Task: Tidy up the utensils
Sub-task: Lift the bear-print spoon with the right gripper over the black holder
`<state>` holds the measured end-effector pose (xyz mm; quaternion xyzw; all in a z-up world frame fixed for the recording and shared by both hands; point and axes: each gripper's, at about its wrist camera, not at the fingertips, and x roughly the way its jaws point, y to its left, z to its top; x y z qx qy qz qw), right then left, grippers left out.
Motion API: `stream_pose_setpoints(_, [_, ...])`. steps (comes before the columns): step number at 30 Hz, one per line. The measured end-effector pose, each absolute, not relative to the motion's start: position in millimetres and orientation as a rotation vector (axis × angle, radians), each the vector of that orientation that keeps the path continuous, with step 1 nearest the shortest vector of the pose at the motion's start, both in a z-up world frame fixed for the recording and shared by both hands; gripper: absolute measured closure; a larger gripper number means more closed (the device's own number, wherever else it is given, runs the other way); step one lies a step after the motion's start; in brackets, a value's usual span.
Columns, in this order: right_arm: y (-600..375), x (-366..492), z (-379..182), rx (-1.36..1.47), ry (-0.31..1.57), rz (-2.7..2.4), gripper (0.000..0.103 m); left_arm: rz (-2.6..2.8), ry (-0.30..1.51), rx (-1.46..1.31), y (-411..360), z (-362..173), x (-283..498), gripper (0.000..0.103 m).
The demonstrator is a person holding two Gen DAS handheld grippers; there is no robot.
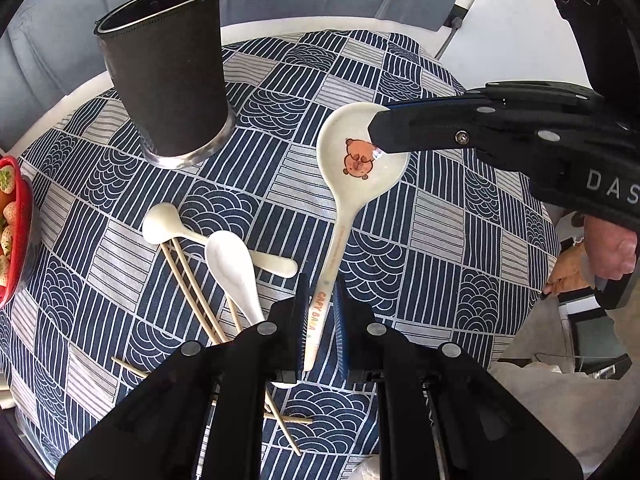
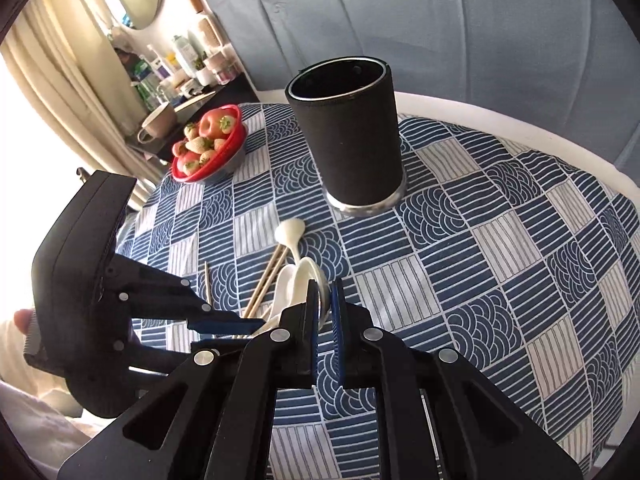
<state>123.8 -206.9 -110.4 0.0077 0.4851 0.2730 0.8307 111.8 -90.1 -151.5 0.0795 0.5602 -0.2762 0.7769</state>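
The left claw [image 1: 322, 320] is clamped on the capybara spoon's [image 1: 352, 184] handle at lower centre; its long axis runs upward, bowl pinched by the right claw [image 2: 324, 312], right of the black holder [image 1: 168, 80].

The white ceramic bear-print spoon [image 1: 352, 184] reads "CAPY BARA" along its handle; the black right gripper [image 1: 378, 136] body shows "DAS".

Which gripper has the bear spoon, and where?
Both: right gripper pinches the bear spoon at its bowl rim; left gripper brackets the handle, contact unclear.
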Motion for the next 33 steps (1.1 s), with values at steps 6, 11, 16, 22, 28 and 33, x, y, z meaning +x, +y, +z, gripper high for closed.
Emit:
stream_pose_setpoints(6, [-199,115,-97,0.022,0.988,0.531,0.097,-0.613,1.160,0.238,-86,-141,106,0.090])
stream_pose_setpoints(11, [-185,107,-88,0.045,0.950,0.505,0.097,-0.627,1.129,0.264,-71,-135,102,0.090])
stream_pose_setpoints(16, [-172,101,-78,0.050,0.904,0.478,0.097,-0.641,1.091,0.290,-58,-124,104,0.090])
stream_pose_setpoints(22, [-166,105,-60,0.032,0.854,0.451,0.097,-0.666,1.058,0.278,-52,-110,117,0.090])
stream_pose_setpoints(28, [-164,118,-34,-0.002,0.798,0.450,0.097,-0.685,1.007,0.250,-50,-91,135,0.090])
stream_pose_setpoints(33, [-167,138,-14,-0.012,0.737,0.455,0.096,-0.681,0.965,0.247,-55,-68,162,0.090])
